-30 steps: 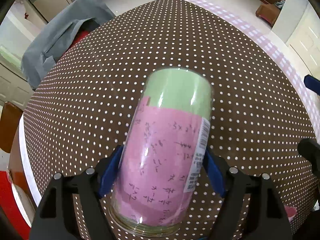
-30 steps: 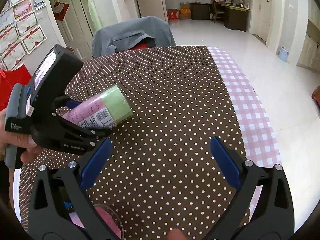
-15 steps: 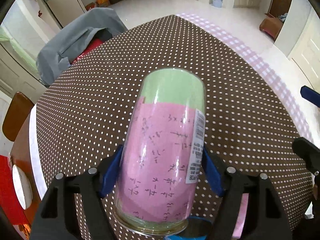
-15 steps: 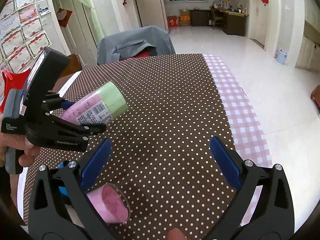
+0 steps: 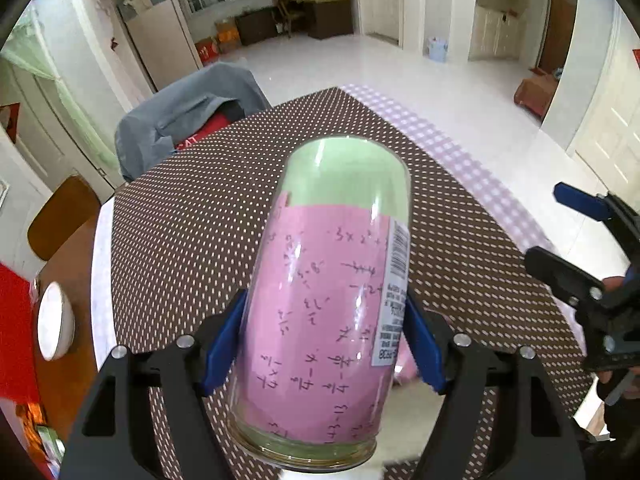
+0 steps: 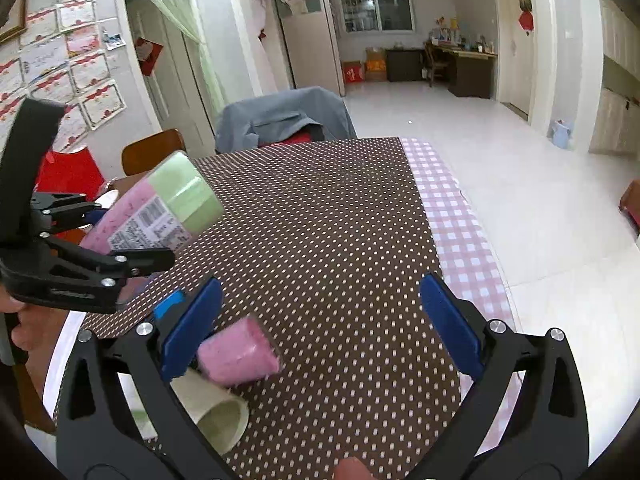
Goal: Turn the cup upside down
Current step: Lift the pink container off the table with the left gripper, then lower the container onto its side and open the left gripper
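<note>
Cup: tall clear glass cup lined with pink and green paper [image 5: 332,280], held tilted in the air above the brown polka-dot tablecloth [image 5: 192,216].
Left gripper [image 5: 322,344]: blue pads pinching the cup's lower body.
Right gripper [image 6: 316,320]: spread wide, holding nothing.
Handling: likely rigid, slick, breakable; mid-body grip looks safest.
Right view only: small pink cup [image 6: 240,354] and pale green cup [image 6: 216,416] lying on the cloth.

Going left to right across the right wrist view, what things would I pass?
Left claw holding the tall cup → small pink cup lying on the dotted tablecloth → pink checked cloth → pale blue bin.
</note>
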A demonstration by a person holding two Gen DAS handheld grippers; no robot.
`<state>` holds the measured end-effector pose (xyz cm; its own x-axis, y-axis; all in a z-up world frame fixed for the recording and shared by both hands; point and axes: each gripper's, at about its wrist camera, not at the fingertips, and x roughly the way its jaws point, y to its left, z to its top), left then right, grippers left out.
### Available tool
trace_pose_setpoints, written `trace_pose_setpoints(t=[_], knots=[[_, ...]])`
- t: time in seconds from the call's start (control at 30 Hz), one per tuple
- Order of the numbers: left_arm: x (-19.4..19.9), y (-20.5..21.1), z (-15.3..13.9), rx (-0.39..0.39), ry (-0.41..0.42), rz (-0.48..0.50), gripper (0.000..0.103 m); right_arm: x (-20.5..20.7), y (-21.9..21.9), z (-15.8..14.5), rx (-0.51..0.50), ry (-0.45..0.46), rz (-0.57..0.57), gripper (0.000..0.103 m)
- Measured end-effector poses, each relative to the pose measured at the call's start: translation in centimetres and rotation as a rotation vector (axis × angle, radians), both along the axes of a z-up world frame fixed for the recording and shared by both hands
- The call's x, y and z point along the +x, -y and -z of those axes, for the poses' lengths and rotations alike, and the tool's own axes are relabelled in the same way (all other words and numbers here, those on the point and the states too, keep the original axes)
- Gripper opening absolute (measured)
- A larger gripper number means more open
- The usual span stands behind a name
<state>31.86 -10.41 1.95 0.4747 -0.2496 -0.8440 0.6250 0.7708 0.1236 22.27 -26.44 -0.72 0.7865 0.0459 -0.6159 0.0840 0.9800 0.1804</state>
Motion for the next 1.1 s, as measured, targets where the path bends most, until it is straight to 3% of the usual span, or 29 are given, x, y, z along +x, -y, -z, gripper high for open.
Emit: trace_pose_setpoints(t=[0.27,0.67,0.9,1.1], knots=[[-8.7,-2.5,-0.1,-0.070,-0.003,-0.027,0.072,-5.7,-1.5,0.8,-0.005,0.032,-0.051,0.097],[-19.1,-2.8,5.3,-0.136,-0.041,-0.022,0.072,-12.7,-2.6,3.0,-0.021,0.071,-0.054,0.097],[-22.5,-2.3,9.6,-0.188,-0.097,-0.037,0.072,-15.0,-2.0,5.3,-0.012,0.048,-0.031,0.097],[-22.0,-2.1,12.3,-0.203,-0.131,-0.086,0.072,-15.3,-1.0,6.1,-0.002,0.032,-0.015,0.097]])
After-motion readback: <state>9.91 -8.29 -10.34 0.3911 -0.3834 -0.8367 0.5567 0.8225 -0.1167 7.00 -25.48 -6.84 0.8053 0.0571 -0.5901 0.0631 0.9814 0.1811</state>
